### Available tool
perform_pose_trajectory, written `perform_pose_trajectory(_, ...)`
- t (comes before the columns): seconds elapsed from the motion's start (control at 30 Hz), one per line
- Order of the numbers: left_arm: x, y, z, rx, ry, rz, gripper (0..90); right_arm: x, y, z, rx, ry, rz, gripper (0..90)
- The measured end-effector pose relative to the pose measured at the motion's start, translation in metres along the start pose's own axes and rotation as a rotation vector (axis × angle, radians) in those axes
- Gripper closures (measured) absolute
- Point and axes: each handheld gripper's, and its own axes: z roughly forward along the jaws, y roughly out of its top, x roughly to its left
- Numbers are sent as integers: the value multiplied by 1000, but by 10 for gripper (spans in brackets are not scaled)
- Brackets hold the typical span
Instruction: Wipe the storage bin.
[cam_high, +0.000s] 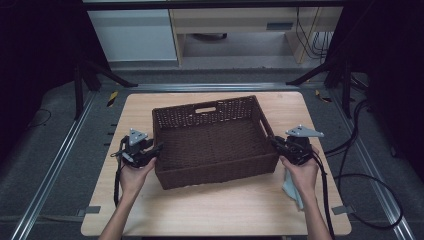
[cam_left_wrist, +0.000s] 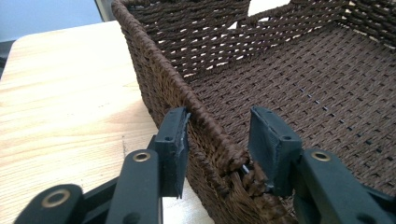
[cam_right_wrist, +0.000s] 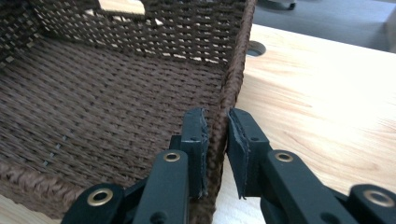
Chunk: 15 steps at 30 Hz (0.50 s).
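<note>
I see the basket (cam_high: 212, 142) at the centre of the high view, a rectangular tray of dark brown woven cord with a thick braided rim and slot handles cut in its end walls; its flat bottom is a tight ribbed weave with small gaps; it sits on the table (cam_high: 210, 212), a pale wood top with rounded corners and visible grain. My left gripper (cam_high: 156, 149), at the centre left of that view, straddles the basket's left wall; in the left gripper view the jaws stand apart, the outer black pad (cam_left_wrist: 175, 147) touching the rim's outside and the inner pad (cam_left_wrist: 268, 140) clear of the weave, so I read no clamp there. My right gripper (cam_high: 275, 141), at the centre right, has its jaws pinched on the right wall; in the right gripper view both matte, chipped pads (cam_right_wrist: 198, 140) press the braided rim between them. A grey cloth (cam_high: 294, 190) lies under my right hand (cam_high: 302, 172).
</note>
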Motion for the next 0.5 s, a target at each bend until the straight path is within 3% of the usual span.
perform_pose_trajectory(0.07,-1,1,2,22,19,22,543,3,-3,-3,-4,10,11,760)
perform_pose_trajectory(0.13,-1,0,1,8,26,11,550,6,-4,-7,4,22,14,752)
perform_pose_trajectory(0.2,3,-4,2,22,6,7,581,11,-7,-11,1,21,-6,739)
perform_pose_trajectory(0.3,7,-7,2,13,-27,-23,611,8,-6,-16,-36,58,10,726)
perform_pose_trajectory(0.4,4,-5,3,24,2,15,633,5,-1,-14,-62,50,-2,691)
perform_pose_trajectory(0.5,8,-5,5,19,5,12,653,0,4,-5,-58,54,0,687)
